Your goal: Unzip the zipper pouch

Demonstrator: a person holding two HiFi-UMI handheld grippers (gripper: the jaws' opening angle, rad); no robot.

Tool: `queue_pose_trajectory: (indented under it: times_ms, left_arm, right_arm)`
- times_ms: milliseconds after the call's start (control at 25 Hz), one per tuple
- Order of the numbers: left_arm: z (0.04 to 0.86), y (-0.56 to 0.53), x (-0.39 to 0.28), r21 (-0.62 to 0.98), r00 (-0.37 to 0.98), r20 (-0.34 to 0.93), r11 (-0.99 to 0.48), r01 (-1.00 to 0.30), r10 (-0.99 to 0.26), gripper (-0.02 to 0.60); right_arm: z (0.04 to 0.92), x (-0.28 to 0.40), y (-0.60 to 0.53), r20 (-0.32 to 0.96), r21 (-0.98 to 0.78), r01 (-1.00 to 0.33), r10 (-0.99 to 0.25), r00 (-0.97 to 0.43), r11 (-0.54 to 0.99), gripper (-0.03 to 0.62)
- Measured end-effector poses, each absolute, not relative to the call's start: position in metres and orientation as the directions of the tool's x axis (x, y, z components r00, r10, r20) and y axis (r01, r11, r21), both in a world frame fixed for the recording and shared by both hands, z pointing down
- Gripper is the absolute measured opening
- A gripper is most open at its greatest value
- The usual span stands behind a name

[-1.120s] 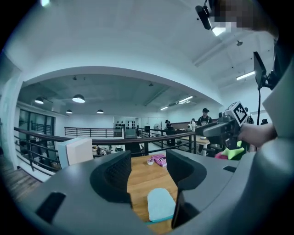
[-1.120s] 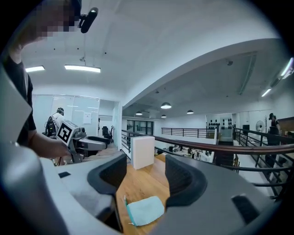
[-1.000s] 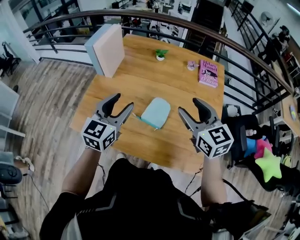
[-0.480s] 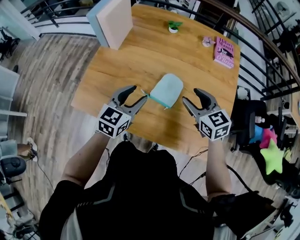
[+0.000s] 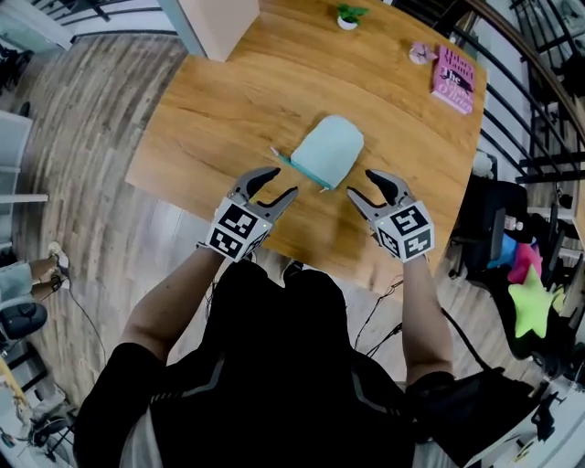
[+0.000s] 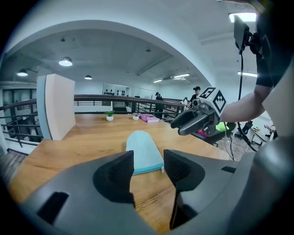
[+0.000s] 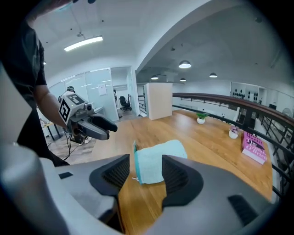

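table (image 5: 228,101) is my reference for everything below. tall pale board (image 5: 219,18) stands at the table's far left corner, and a pink book (image 5: 454,78) lies at its far right corner. zipper pouch (image 5: 331,151), light blue, lies flat on the table, about midway across and toward its near edge, turned at a slant, zipped shut as far as i can see. left gripper (image 5: 281,183) and right gripper (image 5: 361,185) hang over the table's near edge, one off each end of the pouch's near side, neither touching it. both have just been closing a little, yet the jaws stand apart with nothing between them; the pouch only shows beyond the gaps.

step in hand, as i read it: approach before the first pinch. zipper band (image 5: 297,170), darker teal, runs along the pouch side facing the table's near edge. a teal tab (image 5: 272,151) sticks out at the end toward the table's left. a small pale pull (image 5: 322,189) sits at the other end, too small for me to be sure it is the slider.

notes to self: anchor first, left gripper on the tab, held low to the table so the pouch cannot skate. narrow the right jaws before contact, since the pull is tiny. then draw along the band's line, not upward, or the fabric will bunch.
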State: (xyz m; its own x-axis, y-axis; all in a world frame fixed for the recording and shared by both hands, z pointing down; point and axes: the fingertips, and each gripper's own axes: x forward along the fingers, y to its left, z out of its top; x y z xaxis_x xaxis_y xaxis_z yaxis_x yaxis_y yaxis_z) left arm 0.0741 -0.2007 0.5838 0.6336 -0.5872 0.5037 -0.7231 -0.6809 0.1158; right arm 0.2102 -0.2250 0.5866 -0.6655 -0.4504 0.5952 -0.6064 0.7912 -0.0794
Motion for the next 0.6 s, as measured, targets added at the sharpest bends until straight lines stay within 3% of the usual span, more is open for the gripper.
queue_pose_trajectory:
  times_ms: [600]
  left_arm:
    - [0.66,-0.161,0.094,0.178,0.597,0.629,-0.656,-0.734,-0.497,0.222]
  right_arm:
    - [0.695,0.183,-0.209,0.761,-0.029,-0.375,-0.222,-0.61,0.927,0.173]
